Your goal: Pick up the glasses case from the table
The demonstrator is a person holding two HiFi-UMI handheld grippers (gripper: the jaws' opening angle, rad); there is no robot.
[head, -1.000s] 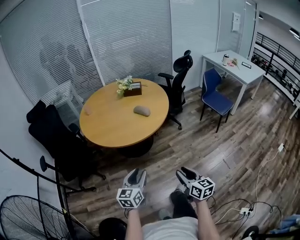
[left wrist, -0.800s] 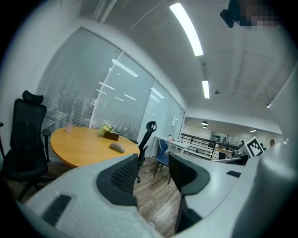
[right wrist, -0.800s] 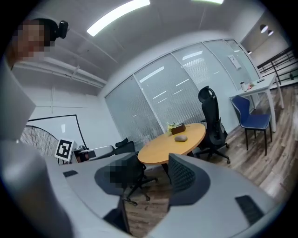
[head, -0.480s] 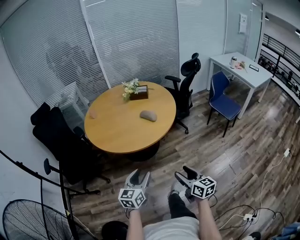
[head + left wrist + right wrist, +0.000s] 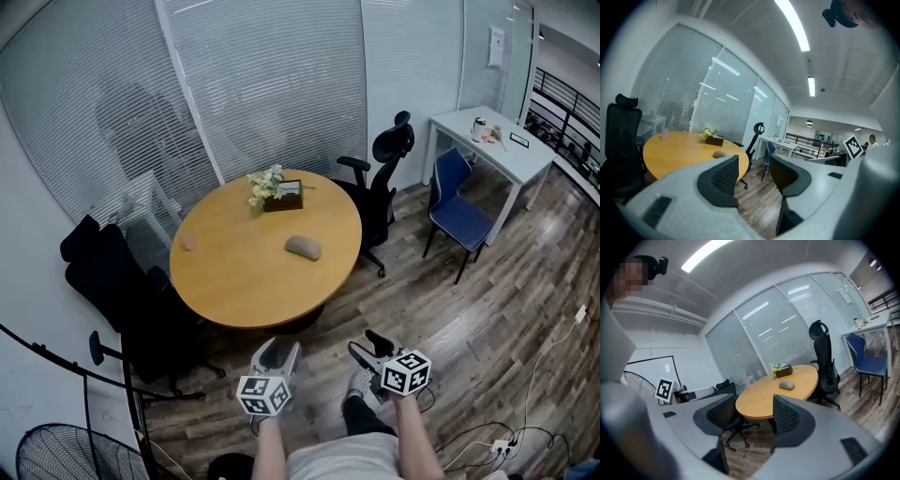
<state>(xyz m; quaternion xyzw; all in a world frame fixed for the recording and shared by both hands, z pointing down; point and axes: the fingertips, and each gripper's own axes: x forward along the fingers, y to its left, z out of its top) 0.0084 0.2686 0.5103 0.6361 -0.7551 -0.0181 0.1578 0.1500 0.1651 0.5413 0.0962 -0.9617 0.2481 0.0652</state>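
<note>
Left gripper (image 5: 279, 350) and right gripper (image 5: 366, 344), jaws just opened with nothing between them, aim at the grey glasses case (image 5: 303, 247) on the round worktop (image 5: 234, 281), well apart from it, readied for the approach.

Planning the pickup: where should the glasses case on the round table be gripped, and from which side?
Probably across its narrow middle, coming from above. The glasses case lies flat on the table, a rounded oblong with clear wood all round.
</note>
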